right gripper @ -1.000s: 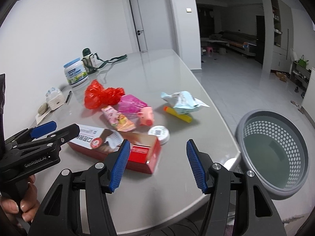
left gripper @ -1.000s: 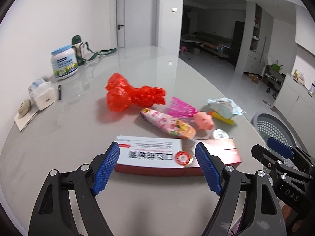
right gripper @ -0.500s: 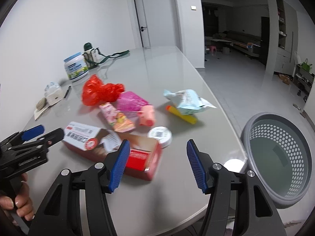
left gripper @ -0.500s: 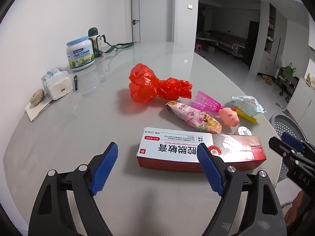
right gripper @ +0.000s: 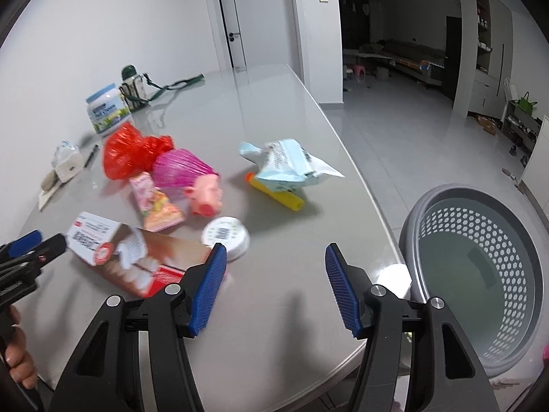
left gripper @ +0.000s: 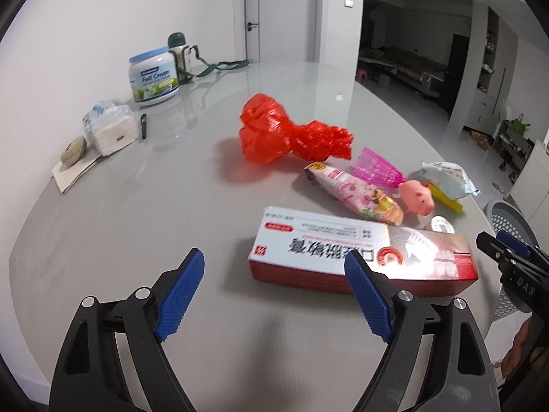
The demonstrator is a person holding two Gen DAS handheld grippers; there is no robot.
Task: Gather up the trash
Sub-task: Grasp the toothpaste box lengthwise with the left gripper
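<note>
- While both grippers hung over the table (left gripper: 103,240) with jaws spread wide and empty, the left gripper (left gripper: 274,292) had drifted leftward over the past second; the toothpaste box (left gripper: 360,257) that had sat between its jaws now lay mostly to the right, only the right jaw overlapping it in that view.
- Right gripper (right gripper: 274,288) had stayed near the table's front edge, the box's end just behind its left jaw.
- Judgement: no item had been taken; the first pick was not yet committed, and the left gripper would need re-centring on the box.
- Box: long, red and white, lying flat, unopened in appearance.
- Other trash lay close behind it: red plastic bag (left gripper: 291,137), snack packet (left gripper: 353,195), pink net (left gripper: 375,168), pig toy (left gripper: 417,199), round lid (right gripper: 224,237), yellow tube (right gripper: 276,190), pale wrapper (right gripper: 288,161).
- Grey basket (right gripper: 429,206) stood on the floor beside the table, apparently empty.
</note>
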